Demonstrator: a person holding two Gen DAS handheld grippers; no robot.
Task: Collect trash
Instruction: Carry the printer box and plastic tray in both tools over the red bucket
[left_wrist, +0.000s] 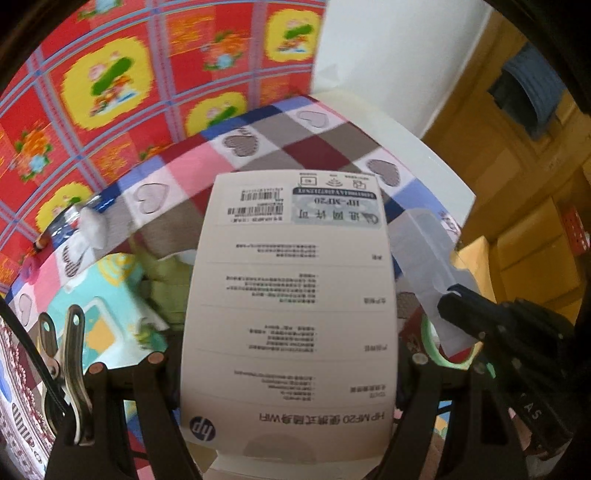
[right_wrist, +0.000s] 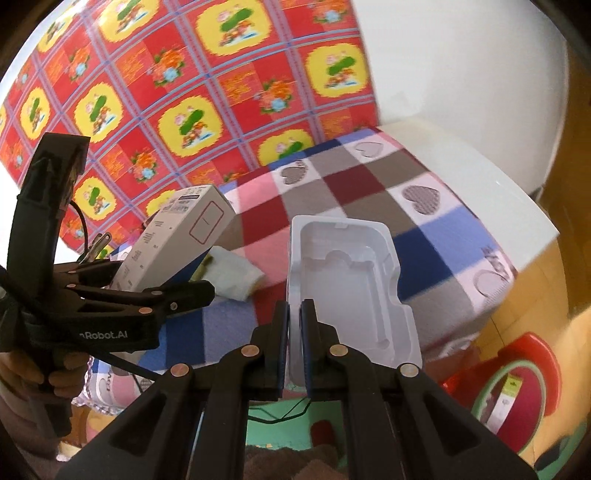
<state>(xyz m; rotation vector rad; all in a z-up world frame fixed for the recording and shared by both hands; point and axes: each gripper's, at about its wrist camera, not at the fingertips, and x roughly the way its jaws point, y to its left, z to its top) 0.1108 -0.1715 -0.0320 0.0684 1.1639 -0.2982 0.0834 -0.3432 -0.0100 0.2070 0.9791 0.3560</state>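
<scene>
A white HP box (left_wrist: 291, 280) fills the left wrist view, clamped upright between my left gripper's (left_wrist: 288, 369) fingers. From the right wrist view this box (right_wrist: 177, 229) hangs tilted over the table's left side, held by the left gripper (right_wrist: 155, 280). My right gripper (right_wrist: 294, 332) is shut on the edge of a white moulded plastic tray insert (right_wrist: 351, 273), lifted above the checked tablecloth (right_wrist: 369, 184). In the left wrist view the tray (left_wrist: 424, 251) and right gripper (left_wrist: 461, 306) sit at the right. A red bin with a green rim (right_wrist: 517, 384) stands on the floor, lower right.
A crumpled white tissue (right_wrist: 236, 273) lies on the cloth near the box. More tissue and a foil wrapper (left_wrist: 70, 218) lie at the table's left edge. A metal clip (left_wrist: 70, 354) hangs beside the left fingers. A red patterned sheet (right_wrist: 184, 92) covers the wall; yellow cabinets (left_wrist: 517, 166) stand at the right.
</scene>
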